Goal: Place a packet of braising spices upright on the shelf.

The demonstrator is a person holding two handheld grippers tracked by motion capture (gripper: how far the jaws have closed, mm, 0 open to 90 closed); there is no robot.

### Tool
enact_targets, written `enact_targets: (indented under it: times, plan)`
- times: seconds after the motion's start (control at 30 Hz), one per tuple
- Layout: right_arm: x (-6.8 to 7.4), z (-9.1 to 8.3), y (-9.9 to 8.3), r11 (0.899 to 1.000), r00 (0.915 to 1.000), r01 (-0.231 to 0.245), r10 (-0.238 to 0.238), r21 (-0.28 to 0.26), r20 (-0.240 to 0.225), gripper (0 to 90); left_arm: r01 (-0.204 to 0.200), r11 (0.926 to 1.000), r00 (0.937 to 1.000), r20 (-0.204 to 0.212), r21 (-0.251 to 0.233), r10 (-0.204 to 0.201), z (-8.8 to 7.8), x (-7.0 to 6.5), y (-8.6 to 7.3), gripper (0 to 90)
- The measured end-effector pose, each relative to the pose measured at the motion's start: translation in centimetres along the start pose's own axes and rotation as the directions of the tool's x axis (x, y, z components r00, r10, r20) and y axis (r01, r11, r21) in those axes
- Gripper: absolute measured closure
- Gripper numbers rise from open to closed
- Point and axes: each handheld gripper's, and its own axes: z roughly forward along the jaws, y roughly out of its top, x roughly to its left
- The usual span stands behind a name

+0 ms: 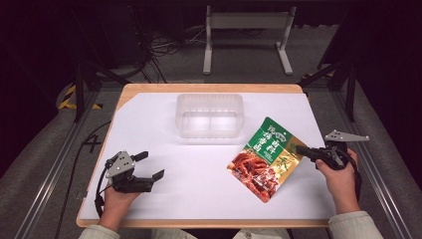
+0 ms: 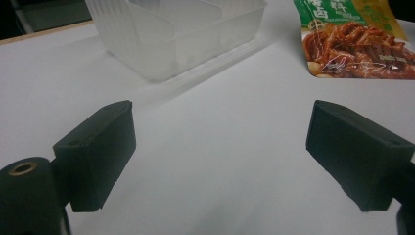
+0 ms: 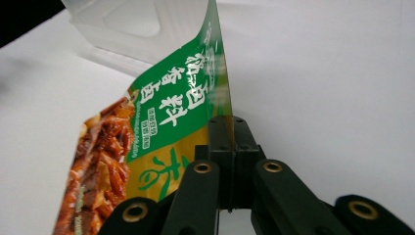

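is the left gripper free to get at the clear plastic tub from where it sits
Probably yes: the left gripper is open and holds nothing, and bare white table lies between it and the clear tub; the sauce packet lies off to the side.

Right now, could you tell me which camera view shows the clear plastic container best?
The high view: the whole clear plastic container sits there, divider visible. The left gripper view shows its near side, cropped; the right gripper view shows a corner behind the sauce packet.
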Motion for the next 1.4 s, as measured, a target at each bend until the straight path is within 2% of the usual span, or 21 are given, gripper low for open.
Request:
enact_targets:
  times: [0.27, 0.4, 0.57, 0.63, 0.83, 1.03, 1.13, 1.23, 1.4]
  plan:
    - [2.0, -2.0, 1.5, 0.998, 0.9983, 0.024, -0.027, -0.061, -0.052, 90.0, 0.006, 1.0, 1.0, -0.001, -0.001, -0.006, 0.0, 0.0, 0.0, 11.8]
    - [3.2, -2.9, 2.2, 0.995, 0.9946, 0.045, -0.053, -0.09, -0.09, 90.0, 0.001, 1.0, 1.0, -0.003, 0.0, -0.001, 0.0, 0.0, 0.0, 11.9]
    - [4.6, -3.8, 3.0, 0.99, 0.9839, 0.071, -0.089, -0.122, -0.155, 90.0, -0.007, 1.0, 1.0, -0.003, 0.001, 0.007, 0.0, -0.1, 0.0, 12.0]
    - [4.8, -3.9, 3.2, 0.989, 0.9816, 0.074, -0.094, -0.127, -0.166, 90.0, -0.007, 1.0, 1.0, -0.003, 0.001, 0.007, 0.0, -0.1, 0.0, 11.9]
    - [6.7, -4.6, 3.9, 0.981, 0.9626, 0.112, -0.146, -0.156, -0.228, 90.0, -0.005, 1.0, 1.0, -0.005, 0.0, 0.005, 0.0, -0.1, 0.0, 11.9]
    - [8.0, -5.1, 4.7, 0.972, 0.9494, 0.156, -0.197, -0.175, -0.245, 90.0, -0.007, 1.0, 1.0, -0.004, -0.001, 0.007, 0.0, -0.1, 0.0, 11.9]
    - [8.4, -5.2, 5.1, 0.968, 0.9463, 0.174, -0.214, -0.178, -0.242, 90.0, -0.008, 1.0, 1.0, -0.004, -0.001, 0.008, 0.0, -0.1, 0.0, 11.9]
    - [8.4, -5.3, 5.5, 0.966, 0.9469, 0.178, -0.22, -0.186, -0.235, 90.0, -0.007, 1.0, 1.0, -0.006, -0.001, 0.007, -0.1, -0.1, 0.0, 11.9]
    - [7.9, -5.5, 6.1, 0.966, 0.9547, 0.178, -0.216, -0.189, -0.205, 90.0, -0.007, 1.0, 0.9999, -0.007, -0.001, 0.007, -0.1, -0.1, 0.0, 12.0]
